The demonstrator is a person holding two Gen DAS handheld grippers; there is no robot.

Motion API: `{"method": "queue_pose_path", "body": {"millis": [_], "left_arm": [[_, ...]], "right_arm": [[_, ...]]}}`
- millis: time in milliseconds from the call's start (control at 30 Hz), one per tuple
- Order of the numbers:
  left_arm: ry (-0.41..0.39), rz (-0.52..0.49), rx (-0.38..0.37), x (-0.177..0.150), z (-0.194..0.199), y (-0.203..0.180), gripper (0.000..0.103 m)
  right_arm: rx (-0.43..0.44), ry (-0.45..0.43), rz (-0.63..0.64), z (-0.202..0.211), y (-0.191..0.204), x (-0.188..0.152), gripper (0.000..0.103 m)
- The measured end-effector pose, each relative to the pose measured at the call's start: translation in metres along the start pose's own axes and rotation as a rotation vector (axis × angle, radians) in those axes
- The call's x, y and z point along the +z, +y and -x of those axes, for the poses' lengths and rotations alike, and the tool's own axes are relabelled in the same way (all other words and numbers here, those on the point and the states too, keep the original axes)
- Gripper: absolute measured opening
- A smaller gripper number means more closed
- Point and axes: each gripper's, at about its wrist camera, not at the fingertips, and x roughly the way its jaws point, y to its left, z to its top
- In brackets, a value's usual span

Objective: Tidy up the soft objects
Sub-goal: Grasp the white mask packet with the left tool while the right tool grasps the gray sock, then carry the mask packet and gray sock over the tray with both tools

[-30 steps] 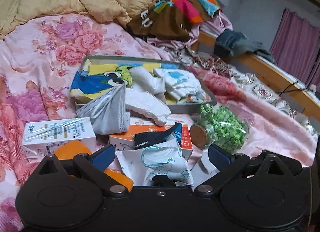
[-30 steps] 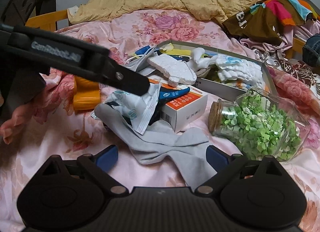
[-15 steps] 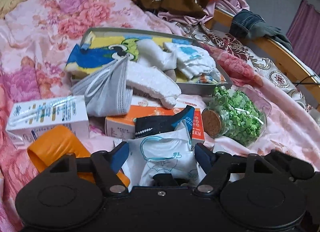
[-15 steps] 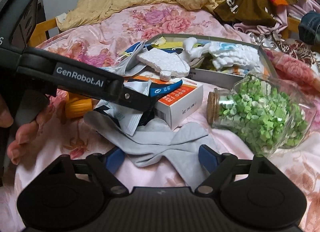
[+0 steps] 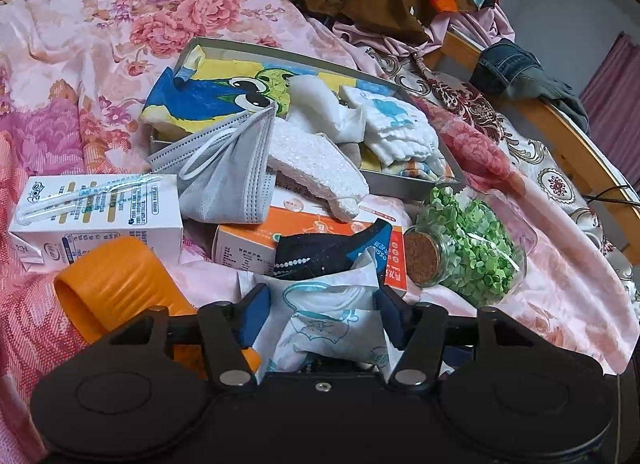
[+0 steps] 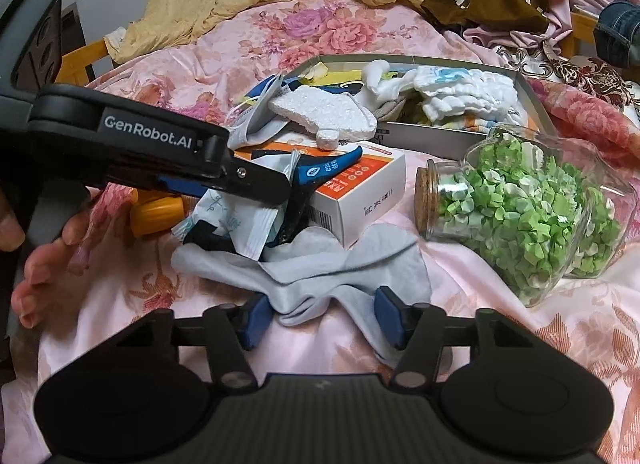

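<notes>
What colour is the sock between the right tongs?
Light grey-blue sock, plain, no pattern. Clearest in the right wrist view.

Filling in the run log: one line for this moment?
left gripper: closing around white packet | right gripper: closing around grey sock | tray: partly filled

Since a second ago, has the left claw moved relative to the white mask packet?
Yes. The left claw advanced over the white mask packet; its jaws are closing around it.

Both tools matte black: two round disc housings at 7 and 5 o'clock, silver pivot screws, linkage arms, blue pads (image 5: 256, 314) on the fingers; left tool (image 6: 256, 184) has white "GenRobot.AI" lettering along its side.
</notes>
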Motion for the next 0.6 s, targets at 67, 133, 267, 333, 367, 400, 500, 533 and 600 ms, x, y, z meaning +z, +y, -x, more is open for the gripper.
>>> {"method": "queue_pose_path", "body": {"millis": [67, 133, 267, 333, 367, 400, 500, 533, 600], "left_arm": [[-0.002, -0.004, 0.001, -0.001, 0.000, -0.001, 0.057], [-0.003, -0.009, 0.003, -0.001, 0.001, -0.002, 0.056], [-0.002, -0.006, -0.002, -0.001, 0.003, -0.003, 0.052], [-0.004, 0.007, -0.009, 0.000, 0.006, -0.002, 0.051], [-0.005, 0.017, -0.013, 0.000, 0.007, -0.001, 0.051], [-0.006, 0.023, -0.015, -0.001, 0.008, -0.001, 0.050], [-0.010, 0.035, -0.013, -0.002, 0.011, 0.000, 0.050], [-0.013, 0.038, -0.012, -0.002, 0.012, 0.000, 0.050], [-0.020, 0.046, -0.010, -0.003, 0.014, 0.000, 0.049]], "right_arm": [[-0.005, 0.002, -0.005, 0.000, -0.001, 0.000, 0.050], [-0.012, 0.001, -0.014, 0.001, -0.002, 0.001, 0.037], [-0.011, 0.002, -0.064, 0.005, -0.008, 0.004, 0.024], [-0.001, -0.003, -0.090, 0.008, -0.011, 0.005, 0.021], [0.000, -0.006, -0.096, 0.009, -0.012, 0.005, 0.020], [-0.001, -0.011, -0.098, 0.011, -0.013, 0.006, 0.019], [0.001, -0.021, -0.107, 0.015, -0.014, 0.007, 0.019], [0.002, -0.024, -0.114, 0.017, -0.015, 0.007, 0.019], [0.002, -0.034, -0.122, 0.021, -0.016, 0.007, 0.019]]}}
